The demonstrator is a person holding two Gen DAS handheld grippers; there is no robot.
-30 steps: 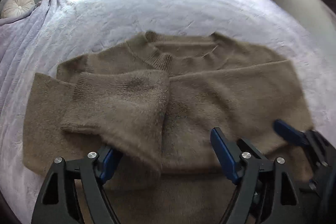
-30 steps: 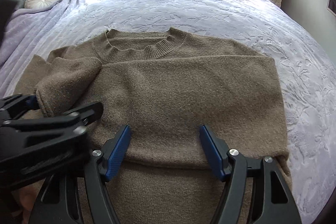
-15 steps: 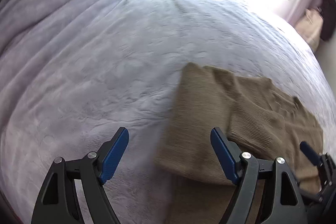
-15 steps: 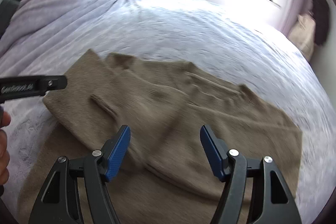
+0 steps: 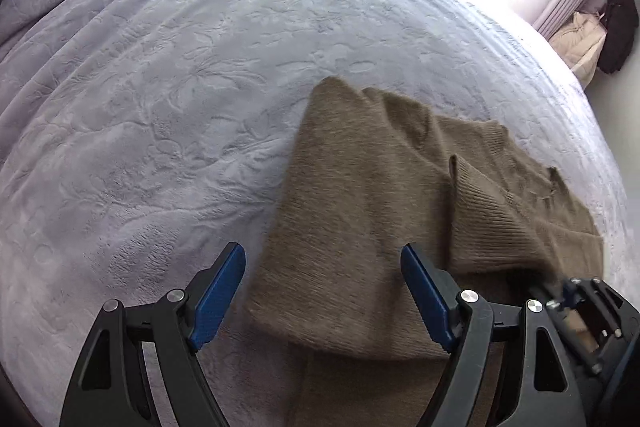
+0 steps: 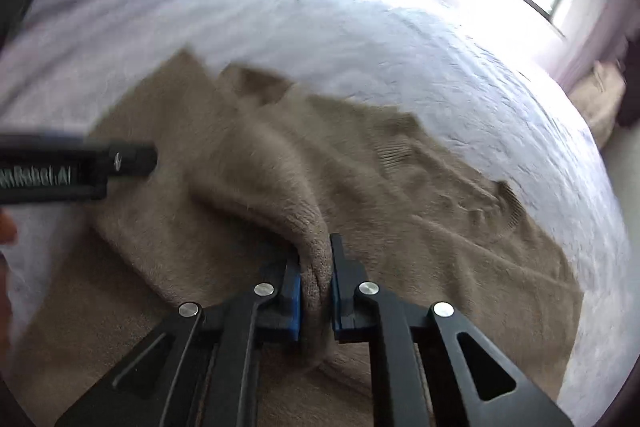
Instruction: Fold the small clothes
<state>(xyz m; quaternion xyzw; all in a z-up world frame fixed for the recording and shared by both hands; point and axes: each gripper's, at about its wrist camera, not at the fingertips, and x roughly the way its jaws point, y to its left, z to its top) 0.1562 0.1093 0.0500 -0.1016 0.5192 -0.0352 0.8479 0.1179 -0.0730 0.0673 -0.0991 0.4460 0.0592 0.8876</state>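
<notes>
On lavender bedspread (image 5: 168, 99), brown sweater (image 5: 360, 195).

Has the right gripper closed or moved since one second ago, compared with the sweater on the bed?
Yes. The right gripper, open above the sweater's lower edge before, now sits shut on a sleeve fold toward its left side; the bed view turned too.

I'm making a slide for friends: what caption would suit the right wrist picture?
Right tool shut on a bunched fold of the brown sweater, lying on the pale bedspread.
</notes>
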